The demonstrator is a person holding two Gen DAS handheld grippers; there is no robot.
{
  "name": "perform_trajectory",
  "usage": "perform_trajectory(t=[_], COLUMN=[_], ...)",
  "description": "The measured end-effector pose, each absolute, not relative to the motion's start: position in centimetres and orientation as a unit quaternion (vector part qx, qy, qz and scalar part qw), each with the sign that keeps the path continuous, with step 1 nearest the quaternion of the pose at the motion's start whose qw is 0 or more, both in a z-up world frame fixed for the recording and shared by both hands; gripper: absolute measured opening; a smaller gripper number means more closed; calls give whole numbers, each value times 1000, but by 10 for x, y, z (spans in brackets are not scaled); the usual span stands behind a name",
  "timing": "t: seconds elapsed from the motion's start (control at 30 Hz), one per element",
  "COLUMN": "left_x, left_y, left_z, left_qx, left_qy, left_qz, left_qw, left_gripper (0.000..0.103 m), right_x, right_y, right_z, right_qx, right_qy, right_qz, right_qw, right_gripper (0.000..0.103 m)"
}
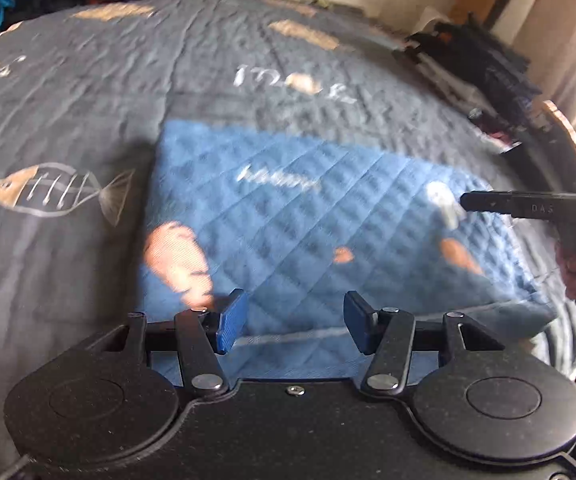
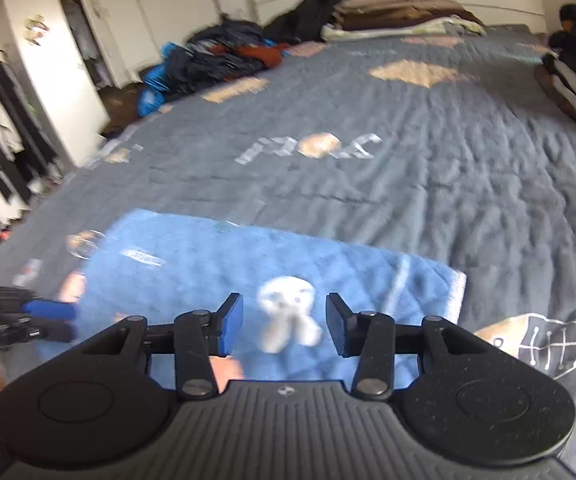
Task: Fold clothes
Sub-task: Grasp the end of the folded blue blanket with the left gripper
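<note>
Blue quilted cloth (image 1: pixel 328 216), folded, lies flat on grey fish-print bedspread (image 1: pixel 67 272), 12 o'clock of both tongs. Left gripper (image 1: pixel 294 326) released, jaws apart, nothing between. Right gripper (image 2: pixel 283 326) likewise parted, empty, above white figure print. Blur heavy; cloth possibly small blanket. Clothes heap (image 2: pixel 215 56) at 11 o'clock.

the letters "das" stand in pale print on the black body of the right gripper (image 1: pixel 488 202), at three o'clock in the left wrist view. white lettering on the blue quilted cloth (image 1: pixel 308 216) and the grey bedspread (image 1: pixel 87 80) is too blurred to read.
</note>
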State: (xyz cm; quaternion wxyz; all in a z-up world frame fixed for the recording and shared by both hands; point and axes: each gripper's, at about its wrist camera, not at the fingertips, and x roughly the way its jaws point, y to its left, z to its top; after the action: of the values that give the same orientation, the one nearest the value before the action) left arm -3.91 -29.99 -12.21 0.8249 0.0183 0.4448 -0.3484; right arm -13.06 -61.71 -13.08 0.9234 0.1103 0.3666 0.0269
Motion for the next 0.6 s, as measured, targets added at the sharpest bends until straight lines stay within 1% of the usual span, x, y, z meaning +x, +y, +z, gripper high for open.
perform_trajectory(t=[0.07,0.17,0.33,0.47,0.6], left_x=[-35,-33,-49,-74,-93], left_y=[-291,-270,-233,-219,-211], left_z=[-121,-111,-100,-106,-118], left_qx=[10,-38,-180,-257,-302], left_qy=[443,435,424,422,431], left_qz=[-334,-310,-260,-222,-195], left_qw=[832,845,849,840,828], left_gripper=[52,52,53,53,54], right_x=[-127,-128,-138,-145,-151], right_y=[-628,-656,-661,-660,-655], right_z=[-145,-153,-137,-124,-116], right_qx=[82,114,157,202,208], right_qy=[372,369,355,342,337], right_qz=[-4,-20,1,23,33], right_qw=[924,922,922,917,918], right_gripper=[44,44,46,49,51])
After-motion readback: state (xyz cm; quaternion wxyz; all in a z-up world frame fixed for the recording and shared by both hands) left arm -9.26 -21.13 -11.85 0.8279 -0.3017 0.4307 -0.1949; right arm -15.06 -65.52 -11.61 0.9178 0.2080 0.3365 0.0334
